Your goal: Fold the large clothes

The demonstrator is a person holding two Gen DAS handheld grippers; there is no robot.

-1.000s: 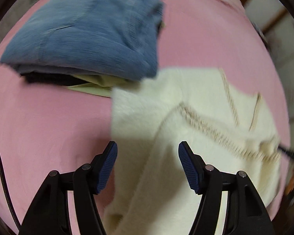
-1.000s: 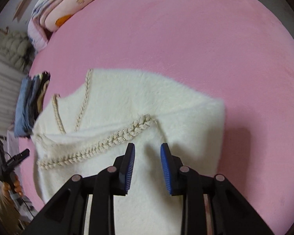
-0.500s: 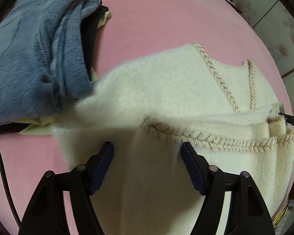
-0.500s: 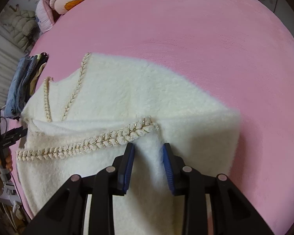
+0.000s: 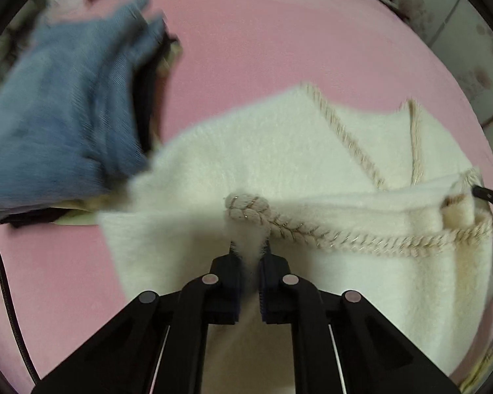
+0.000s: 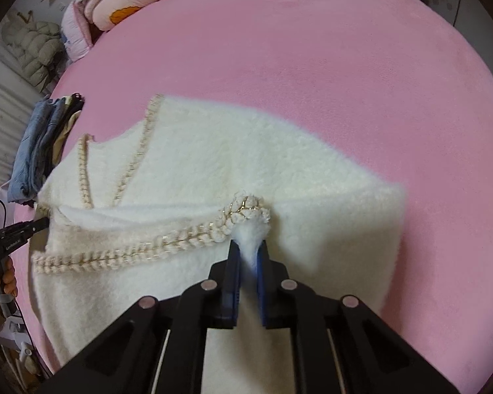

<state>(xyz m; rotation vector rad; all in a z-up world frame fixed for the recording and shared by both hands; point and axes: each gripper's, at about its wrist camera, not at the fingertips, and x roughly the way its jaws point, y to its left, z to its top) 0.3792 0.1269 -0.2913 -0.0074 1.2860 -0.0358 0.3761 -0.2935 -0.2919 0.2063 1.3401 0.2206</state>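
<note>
A fluffy cream sweater (image 5: 279,151) with braided trim (image 5: 361,243) lies partly folded on the pink bed (image 5: 279,32). My left gripper (image 5: 249,249) points steeply down and is shut on a pinch of the cream fabric just below the curled end of the braid. In the right wrist view the same sweater (image 6: 246,151) fills the middle. My right gripper (image 6: 248,246) has its jaws closing, with a tuft of sweater pressed between the pads under the bunched end of the braided trim (image 6: 148,249).
A stack of folded clothes topped by blue denim (image 5: 59,115) sits against the sweater's left side, also seen small as the denim stack (image 6: 36,144). Folded pink quilts (image 6: 131,3) lie at the far bed edge. A hand (image 6: 0,279) holds a black tool at the left border.
My left gripper slid from the sweater's edge onto its middle and went from wide open to shut on the fabric. The right jaws narrowed onto the braid's end, bunching it up.
</note>
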